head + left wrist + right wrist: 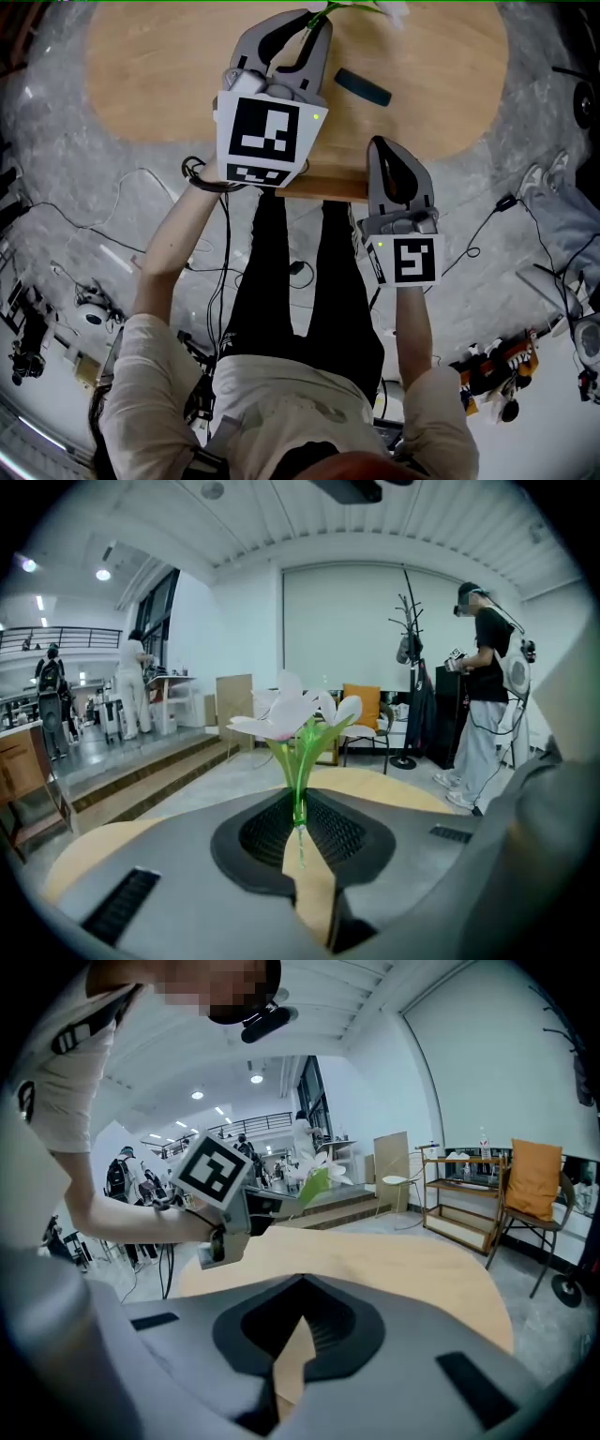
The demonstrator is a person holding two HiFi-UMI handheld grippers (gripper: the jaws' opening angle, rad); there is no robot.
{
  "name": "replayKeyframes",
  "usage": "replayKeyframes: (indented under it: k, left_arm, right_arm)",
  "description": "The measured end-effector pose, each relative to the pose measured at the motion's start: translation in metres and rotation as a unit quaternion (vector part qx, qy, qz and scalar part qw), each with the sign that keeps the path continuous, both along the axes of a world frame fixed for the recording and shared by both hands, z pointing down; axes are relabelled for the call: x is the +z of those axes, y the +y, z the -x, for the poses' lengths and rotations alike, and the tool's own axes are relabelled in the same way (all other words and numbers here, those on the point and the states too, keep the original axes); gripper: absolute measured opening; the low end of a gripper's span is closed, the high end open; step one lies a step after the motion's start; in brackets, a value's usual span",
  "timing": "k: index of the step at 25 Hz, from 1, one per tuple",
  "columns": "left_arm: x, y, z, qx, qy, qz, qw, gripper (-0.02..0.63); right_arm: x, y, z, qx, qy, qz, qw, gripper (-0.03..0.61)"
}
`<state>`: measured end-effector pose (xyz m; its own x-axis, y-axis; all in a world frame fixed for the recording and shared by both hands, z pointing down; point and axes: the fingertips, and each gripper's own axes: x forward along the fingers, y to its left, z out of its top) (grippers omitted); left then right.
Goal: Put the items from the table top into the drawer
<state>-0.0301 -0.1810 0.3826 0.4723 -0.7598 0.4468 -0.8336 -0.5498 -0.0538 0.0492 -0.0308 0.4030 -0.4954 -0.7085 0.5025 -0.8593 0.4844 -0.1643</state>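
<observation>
Wooden table (pixel 159 66), head view: 1 dark flat item (pixel 363 86) lies on it, at 4 o'clock of the left gripper (pixel 309 23).
Flower (pixel 352 7), head view: off the table, carried at the left gripper's tips.
Right gripper (pixel 382 150), head view: at the table's 6 o'clock edge.
Stem, left gripper view: thin and green, pinched between the 2 fingers; bloom at 12 o'clock.
Fingers, right gripper view: together, nothing between them; left gripper at 10 o'clock.
Handling: likely very light and bendy, with petals that crush; low on the stem looks the safest hold.
Drawer: not clearly visible.
</observation>
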Motion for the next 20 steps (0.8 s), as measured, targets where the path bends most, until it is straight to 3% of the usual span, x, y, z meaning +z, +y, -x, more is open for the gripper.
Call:
replayKeyframes:
  k: [5, 11, 13, 16, 20]
  left_arm:
    - [-0.017, 0.023, -0.013, 0.037, -0.003, -0.019, 0.9991, 0.051]
    - [0.006, 0.039, -0.017, 0.053, -0.018, 0.007, 0.9984, 0.049]
    - [0.017, 0.053, -0.027, 0.078, -0.028, 0.014, 0.9965, 0.049]
    - [0.042, 0.088, -0.053, 0.152, -0.055, 0.03, 0.9864, 0.049]
    - [0.079, 0.144, -0.073, 0.253, -0.101, 0.047, 0.9611, 0.049]
  right_arm:
    - [0.001, 0.002, -0.002, -0.006, 0.004, -0.002, 1.0, 0.002]
    - [0.006, 0.005, -0.012, -0.003, 0.009, 0.001, 1.0, 0.002]
    - [0.009, 0.009, -0.021, 0.0, 0.017, 0.003, 1.0, 0.002]
    - [0.021, 0.017, -0.051, 0.018, 0.038, 0.015, 0.999, 0.002]
    - [0.036, 0.024, -0.095, 0.054, 0.071, 0.035, 0.995, 0.002]
